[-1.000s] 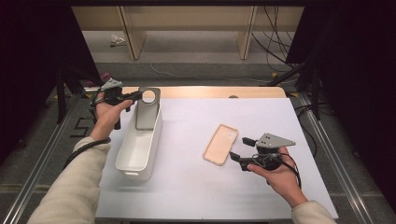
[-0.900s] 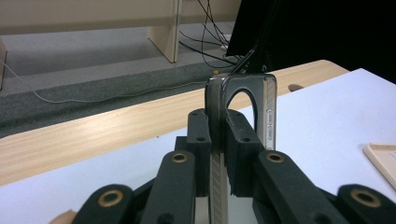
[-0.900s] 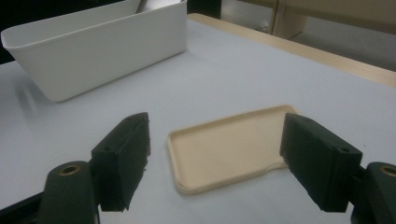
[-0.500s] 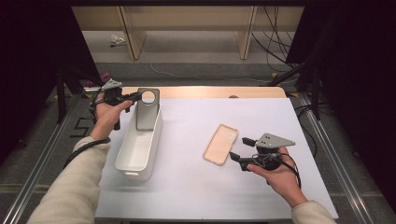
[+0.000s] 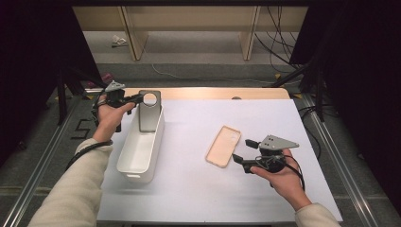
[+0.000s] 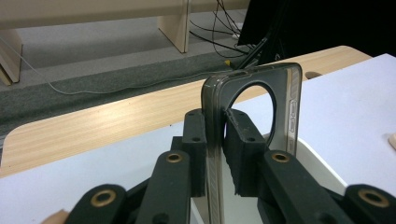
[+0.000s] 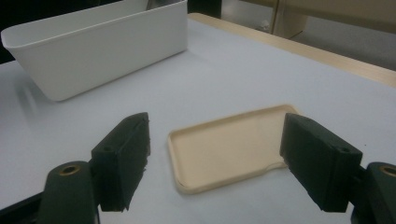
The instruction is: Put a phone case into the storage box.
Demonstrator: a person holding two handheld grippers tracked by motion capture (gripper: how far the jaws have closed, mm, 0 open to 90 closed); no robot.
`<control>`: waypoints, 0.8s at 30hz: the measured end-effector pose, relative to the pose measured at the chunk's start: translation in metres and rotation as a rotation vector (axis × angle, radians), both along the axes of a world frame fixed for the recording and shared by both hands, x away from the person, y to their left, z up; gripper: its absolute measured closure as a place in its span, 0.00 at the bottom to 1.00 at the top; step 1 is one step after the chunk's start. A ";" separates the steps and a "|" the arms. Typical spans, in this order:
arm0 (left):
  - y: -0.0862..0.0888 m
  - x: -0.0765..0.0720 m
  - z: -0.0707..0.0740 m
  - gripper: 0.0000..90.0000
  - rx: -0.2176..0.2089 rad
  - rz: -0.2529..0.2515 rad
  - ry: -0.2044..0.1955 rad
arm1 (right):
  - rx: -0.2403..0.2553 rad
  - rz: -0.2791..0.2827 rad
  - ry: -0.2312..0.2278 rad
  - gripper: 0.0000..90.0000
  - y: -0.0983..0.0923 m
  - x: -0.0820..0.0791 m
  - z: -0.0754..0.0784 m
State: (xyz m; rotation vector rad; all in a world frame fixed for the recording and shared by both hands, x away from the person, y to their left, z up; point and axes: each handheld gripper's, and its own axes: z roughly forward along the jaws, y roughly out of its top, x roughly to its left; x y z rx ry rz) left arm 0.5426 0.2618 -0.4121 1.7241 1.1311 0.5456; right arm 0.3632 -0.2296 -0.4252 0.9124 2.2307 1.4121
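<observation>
Work in hand: two phone cases are being gathered into the long white plastic bin (image 5: pixel 141 147) on the white tabletop (image 5: pixel 198 189).
Done so far: the smoky grey translucent phone case with a round camera cut-out (image 5: pixel 149 111) stands upright at the far end of the bin, its lower part inside the walls.
Left gripper (image 5: pixel 137 99): its jaws have just been opening a little; in the left gripper view the case's edge (image 6: pixel 215 140) sits between the pads, one pad against it and a thin gap showing at the other, so the grip looks as if it is loosening. I judge this a release in progress, not finished.
Still to do: let the grey case go fully, then pick up the flat beige phone case (image 5: pixel 223 145) and bring it to the bin.
Beige case, place: lying hollow side up on the tabletop, well apart from the bin, just beside the right gripper's jaws.
Right gripper (image 5: pixel 241 151): jaws spread wide, gripping nothing; in the right gripper view the beige case (image 7: pixel 229 149) lies ahead between the two pads without touching them.
Left hand (image 5: pixel 109 116): raised at the bin's far end, forearm reaching along its outer side.
Right hand (image 5: pixel 279 175): low near the table, gripper pointing toward the beige case.
</observation>
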 end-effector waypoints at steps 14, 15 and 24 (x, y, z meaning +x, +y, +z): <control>0.000 -0.001 -0.002 0.77 0.040 0.024 0.025 | -0.001 -0.001 0.000 0.28 0.001 0.000 0.000; 0.000 -0.001 -0.002 0.74 0.040 0.029 0.029 | -0.002 0.000 0.001 0.28 0.000 0.000 0.000; 0.000 -0.005 0.003 0.35 0.010 0.064 0.069 | -0.003 -0.002 0.002 0.28 0.000 0.001 -0.001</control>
